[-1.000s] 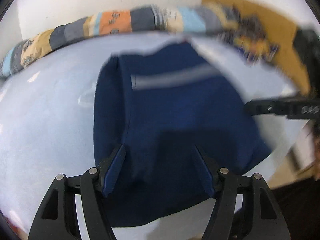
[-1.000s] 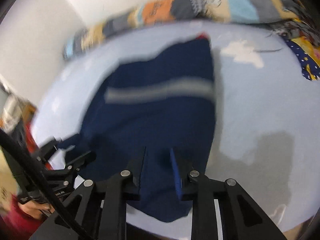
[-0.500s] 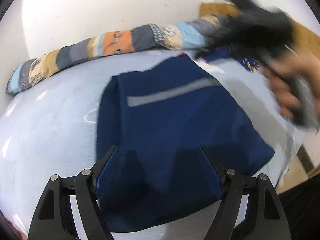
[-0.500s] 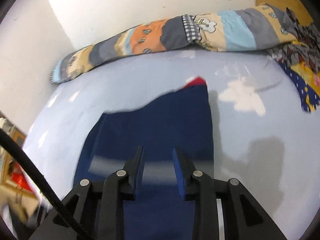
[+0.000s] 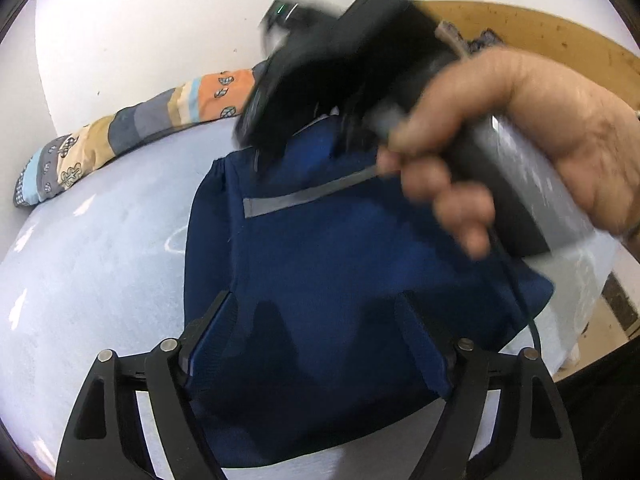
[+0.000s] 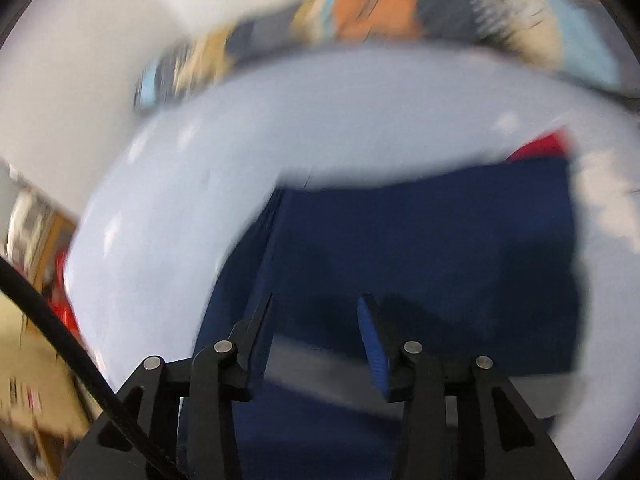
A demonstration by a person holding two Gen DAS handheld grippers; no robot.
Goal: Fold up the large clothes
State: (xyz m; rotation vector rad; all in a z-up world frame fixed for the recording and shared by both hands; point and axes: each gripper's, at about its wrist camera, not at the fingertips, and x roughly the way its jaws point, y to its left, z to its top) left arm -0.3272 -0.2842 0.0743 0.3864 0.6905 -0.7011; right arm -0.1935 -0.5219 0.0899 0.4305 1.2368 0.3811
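Note:
A navy garment with a grey reflective stripe lies folded on a pale blue bed. My left gripper is open and empty, low over the garment's near edge. The right gripper's body, held in a hand, crosses the upper right of the left wrist view, blurred. In the right wrist view my right gripper is open and empty above the garment, near the grey stripe. A red patch shows at the garment's far corner.
A patchwork bolster lies along the bed's far edge against a white wall, also in the right wrist view. A wooden board stands at the right. The bed's edge drops to the floor on the right.
The right gripper has swung leftwards over the garment, and its jaws have opened wider. It now fills the upper right of the left wrist view. The left gripper has barely moved.

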